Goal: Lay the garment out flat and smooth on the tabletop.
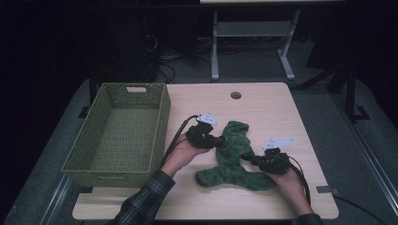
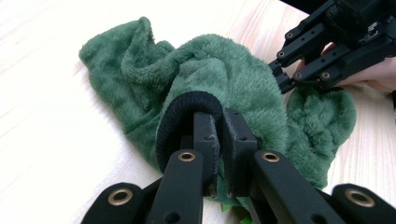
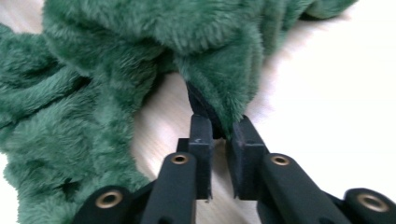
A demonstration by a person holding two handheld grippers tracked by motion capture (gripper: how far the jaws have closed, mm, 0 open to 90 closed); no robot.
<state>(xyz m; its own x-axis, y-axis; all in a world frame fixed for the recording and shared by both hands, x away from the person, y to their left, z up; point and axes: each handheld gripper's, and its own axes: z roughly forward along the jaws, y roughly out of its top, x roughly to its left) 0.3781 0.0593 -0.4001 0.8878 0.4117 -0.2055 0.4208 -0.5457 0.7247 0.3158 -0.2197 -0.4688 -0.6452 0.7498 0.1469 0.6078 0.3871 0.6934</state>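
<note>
A green fleece garment (image 1: 234,154) lies crumpled on the wooden table (image 1: 267,108), right of centre. My left gripper (image 1: 219,140) reaches in from the garment's left side. In the left gripper view it (image 2: 219,126) is shut on the garment's black ribbed cuff (image 2: 168,121), with green fleece (image 2: 224,74) bunched beyond the jaws. My right gripper (image 1: 246,158) comes in from the right. In the right gripper view it (image 3: 219,130) is shut on a dark-lined edge of the fleece (image 3: 116,70). The left gripper view also shows the right gripper (image 2: 285,77) pinching the cloth farther off.
A green woven basket (image 1: 162,124), with nothing in it, stands on the table's left part, close to my left hand. A round cable hole (image 1: 236,95) sits near the far edge. Behind the table are a desk frame (image 1: 215,51) and cables on the floor.
</note>
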